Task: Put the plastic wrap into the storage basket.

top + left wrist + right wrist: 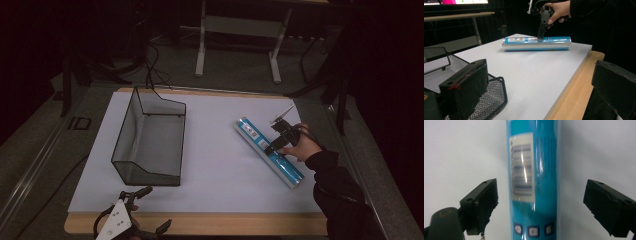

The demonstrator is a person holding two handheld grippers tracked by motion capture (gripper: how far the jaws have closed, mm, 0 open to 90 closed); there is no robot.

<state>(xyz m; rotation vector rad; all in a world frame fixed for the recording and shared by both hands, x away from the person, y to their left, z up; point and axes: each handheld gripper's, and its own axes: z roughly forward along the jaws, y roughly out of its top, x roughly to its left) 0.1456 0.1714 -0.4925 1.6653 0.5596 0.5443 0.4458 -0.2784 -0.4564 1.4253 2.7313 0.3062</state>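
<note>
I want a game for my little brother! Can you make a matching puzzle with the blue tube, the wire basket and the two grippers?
Things:
1. blue tube
2. wire basket
3. right gripper
4. left gripper

States:
A. black mesh, nothing inside
B. jaws open either side of the tube
C. lying flat on the white table
D. open at the table's near edge, by the basket

Pairs: 1-C, 2-A, 3-B, 4-D

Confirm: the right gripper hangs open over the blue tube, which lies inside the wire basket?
Not quite. The right gripper hangs open over the blue tube, but the tube lies on the white tabletop, apart from the wire basket, as the high view shows.
</note>
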